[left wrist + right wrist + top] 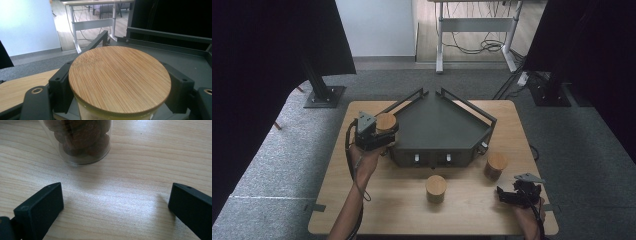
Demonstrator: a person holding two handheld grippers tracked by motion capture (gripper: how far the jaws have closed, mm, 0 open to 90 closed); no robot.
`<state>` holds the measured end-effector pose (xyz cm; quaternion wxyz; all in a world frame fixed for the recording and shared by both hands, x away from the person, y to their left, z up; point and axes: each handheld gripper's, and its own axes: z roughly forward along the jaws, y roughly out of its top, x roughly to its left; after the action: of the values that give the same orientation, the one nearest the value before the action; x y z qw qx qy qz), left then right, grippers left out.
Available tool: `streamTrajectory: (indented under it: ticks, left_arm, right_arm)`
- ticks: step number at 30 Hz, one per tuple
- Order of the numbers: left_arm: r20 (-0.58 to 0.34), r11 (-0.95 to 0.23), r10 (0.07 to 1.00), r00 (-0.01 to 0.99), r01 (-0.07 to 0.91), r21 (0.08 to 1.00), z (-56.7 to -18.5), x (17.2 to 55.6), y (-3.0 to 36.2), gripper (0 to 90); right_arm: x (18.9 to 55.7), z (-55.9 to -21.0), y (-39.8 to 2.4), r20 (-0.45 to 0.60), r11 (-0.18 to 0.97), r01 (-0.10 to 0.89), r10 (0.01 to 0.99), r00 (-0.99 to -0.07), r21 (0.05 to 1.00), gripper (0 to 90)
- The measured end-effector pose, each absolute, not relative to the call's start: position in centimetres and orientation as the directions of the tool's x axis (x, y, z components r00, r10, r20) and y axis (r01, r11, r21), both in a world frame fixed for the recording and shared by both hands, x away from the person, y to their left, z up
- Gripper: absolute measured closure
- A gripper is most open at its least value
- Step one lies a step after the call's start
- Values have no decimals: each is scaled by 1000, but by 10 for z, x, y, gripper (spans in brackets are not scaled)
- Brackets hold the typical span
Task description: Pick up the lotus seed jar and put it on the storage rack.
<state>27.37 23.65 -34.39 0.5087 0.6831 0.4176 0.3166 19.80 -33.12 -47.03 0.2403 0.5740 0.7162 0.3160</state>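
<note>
Three jars with bamboo lids are in play, and the risks sit mostly with the one in the air. The dark tray (439, 127), a wide angular thing with raised rails, takes up the far middle of the bench (362, 210). The left hand-held gripper (379, 131) is clenched round a jar (120, 80) just under its lid, holding it at the tray's left corner, over the rim. I judge the jar's base could catch on that rail if it is carried in too low, and that would tip it or twist it in the jaws. The glass side is smooth, so a slack grip could let it slide down. Letting go while it hangs above the tray floor would make it drop and perhaps topple.

The right hand-held gripper (507, 196) rests low at the near right of the bench, its jaws spread wide and empty, with a nut-filled jar (78, 141) just ahead of it. A careless push forward could knock that jar over. The third jar (436, 188) stands near the front middle, well apart from both.

The bench is pale wood grain, bare otherwise. Grey carpet lies round it, black curtains hang at both sides, and a white desk frame with trailing cables stands beyond.
</note>
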Motion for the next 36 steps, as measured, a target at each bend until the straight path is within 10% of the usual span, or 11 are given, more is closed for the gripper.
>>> streamTrajectory:
  ticks: [36]
  left_arm:
    - [6, -125, 908, 418, 257, 958, -365, 313, 209, 240]
  right_arm:
    - [198, -470, -332, 18, 145, 670, 973, -231, 728, 0]
